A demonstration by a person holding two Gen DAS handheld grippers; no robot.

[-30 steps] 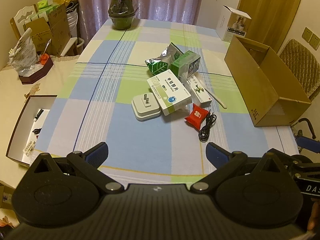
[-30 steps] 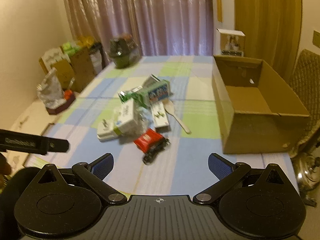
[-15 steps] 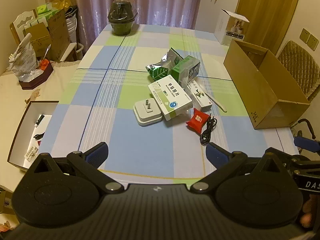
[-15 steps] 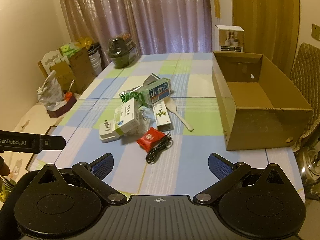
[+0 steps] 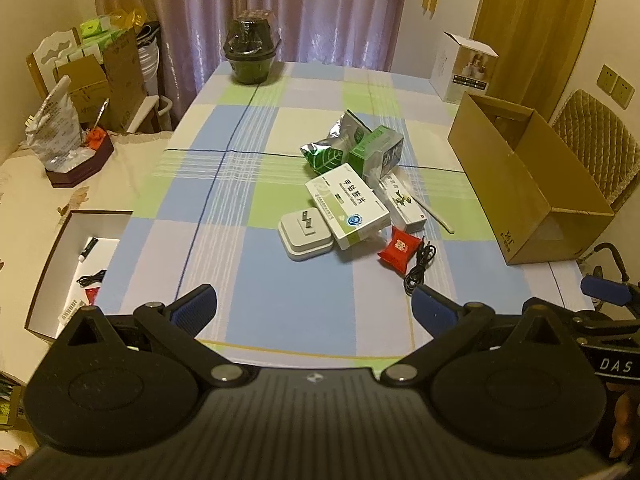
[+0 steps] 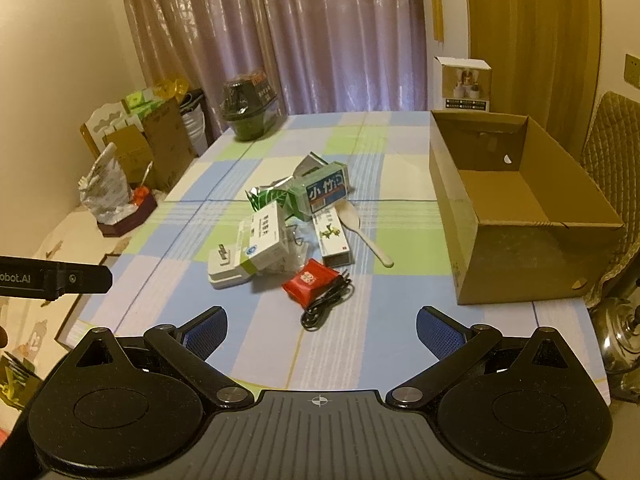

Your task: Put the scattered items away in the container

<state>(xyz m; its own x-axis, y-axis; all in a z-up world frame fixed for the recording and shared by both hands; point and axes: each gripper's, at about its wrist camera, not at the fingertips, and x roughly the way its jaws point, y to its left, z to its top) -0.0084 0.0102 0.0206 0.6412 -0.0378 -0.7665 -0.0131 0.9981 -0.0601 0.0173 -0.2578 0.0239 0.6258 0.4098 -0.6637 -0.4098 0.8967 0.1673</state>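
Note:
A pile of items lies mid-table: a white-green medicine box (image 5: 347, 209) (image 6: 262, 240), a white charger (image 5: 306, 234) (image 6: 224, 270), a red packet (image 5: 399, 248) (image 6: 308, 282), a black cable (image 5: 418, 268) (image 6: 326, 306), a green box (image 5: 376, 152) (image 6: 320, 192), a foil leaf pouch (image 5: 328, 152), a narrow white box (image 6: 333, 240) and a white spoon (image 6: 360, 232). The open cardboard box (image 5: 532, 184) (image 6: 520, 208) stands at the right. My left gripper (image 5: 314, 306) and right gripper (image 6: 322, 330) are open and empty, above the table's near edge.
A dark wrapped pot (image 5: 250, 54) (image 6: 248, 106) stands at the table's far end. A white carton (image 5: 466, 68) sits at the far right corner. A shallow open tray (image 5: 76, 264) lies on a side surface to the left. A padded chair (image 6: 612, 152) stands behind the cardboard box.
Both grippers have pulled back and risen a little, so the pile looks smaller and farther away. Nothing on the table has moved.

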